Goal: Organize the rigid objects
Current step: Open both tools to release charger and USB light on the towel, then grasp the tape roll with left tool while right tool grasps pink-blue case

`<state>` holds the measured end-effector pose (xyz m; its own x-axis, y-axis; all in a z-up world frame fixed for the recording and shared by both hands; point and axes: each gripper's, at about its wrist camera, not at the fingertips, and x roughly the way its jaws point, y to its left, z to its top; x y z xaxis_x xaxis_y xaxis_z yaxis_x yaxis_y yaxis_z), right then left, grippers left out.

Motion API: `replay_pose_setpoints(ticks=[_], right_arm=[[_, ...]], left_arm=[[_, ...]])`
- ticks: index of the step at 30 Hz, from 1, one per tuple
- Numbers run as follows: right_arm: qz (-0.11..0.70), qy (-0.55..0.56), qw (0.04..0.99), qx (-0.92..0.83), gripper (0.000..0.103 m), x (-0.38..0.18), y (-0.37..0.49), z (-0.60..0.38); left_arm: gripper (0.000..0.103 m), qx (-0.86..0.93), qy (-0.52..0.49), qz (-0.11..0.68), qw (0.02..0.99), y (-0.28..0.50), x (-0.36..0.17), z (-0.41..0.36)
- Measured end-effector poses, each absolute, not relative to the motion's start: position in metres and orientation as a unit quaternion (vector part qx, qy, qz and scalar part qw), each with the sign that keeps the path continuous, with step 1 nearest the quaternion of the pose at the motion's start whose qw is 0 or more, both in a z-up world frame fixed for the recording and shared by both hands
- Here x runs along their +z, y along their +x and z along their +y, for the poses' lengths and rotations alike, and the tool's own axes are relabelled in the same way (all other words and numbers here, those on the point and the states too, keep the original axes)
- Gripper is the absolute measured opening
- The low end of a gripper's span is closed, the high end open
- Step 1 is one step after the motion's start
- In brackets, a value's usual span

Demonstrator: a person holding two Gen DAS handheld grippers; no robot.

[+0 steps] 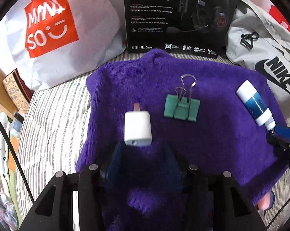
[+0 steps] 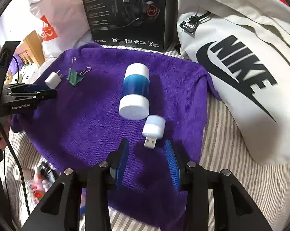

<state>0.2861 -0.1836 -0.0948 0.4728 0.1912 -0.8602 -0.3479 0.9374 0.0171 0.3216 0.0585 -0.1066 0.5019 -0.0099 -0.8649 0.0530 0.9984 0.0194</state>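
Note:
A purple towel point(image 1: 212, 134) lies on a striped sheet and carries all the objects. In the left wrist view, a white charger plug point(image 1: 138, 128) lies just ahead of my open left gripper point(image 1: 143, 154), its near end at the fingertips. A green binder clip point(image 1: 181, 107) lies to its right. A blue-and-white bottle point(image 1: 255, 104) lies at the far right, near my right gripper point(image 1: 278, 134). In the right wrist view, a small white USB light point(image 2: 153, 129) lies with its plug between the tips of my open right gripper point(image 2: 147, 154), and the bottle point(image 2: 135, 92) lies just beyond it.
A black headset box point(image 1: 179, 15) stands behind the towel. A white Miniso bag point(image 1: 48, 28) is at the back left, and a grey Nike bag point(image 2: 241, 67) is at the right. Striped sheet point(image 2: 231, 163) surrounds the towel. Small clutter point(image 2: 39, 182) lies off the bed's left edge.

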Motion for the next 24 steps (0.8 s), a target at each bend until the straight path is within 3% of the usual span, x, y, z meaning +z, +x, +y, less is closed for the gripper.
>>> replay_pose_setpoints(ticks=[13,24], right_arm=[[0.459,-0.011,0.878,0.134,0.044,-0.063,0.206,-0.210],[0.459,0.027,0.876,0.145,0.045,-0.067,0.136,-0.201]], left_arm=[[0.046,-0.044,-0.010,0.465,0.884,0.239,-0.075,0.058],[0.046,-0.096,-0.004,0.462,0.882,0.145,-0.081,0.038]])
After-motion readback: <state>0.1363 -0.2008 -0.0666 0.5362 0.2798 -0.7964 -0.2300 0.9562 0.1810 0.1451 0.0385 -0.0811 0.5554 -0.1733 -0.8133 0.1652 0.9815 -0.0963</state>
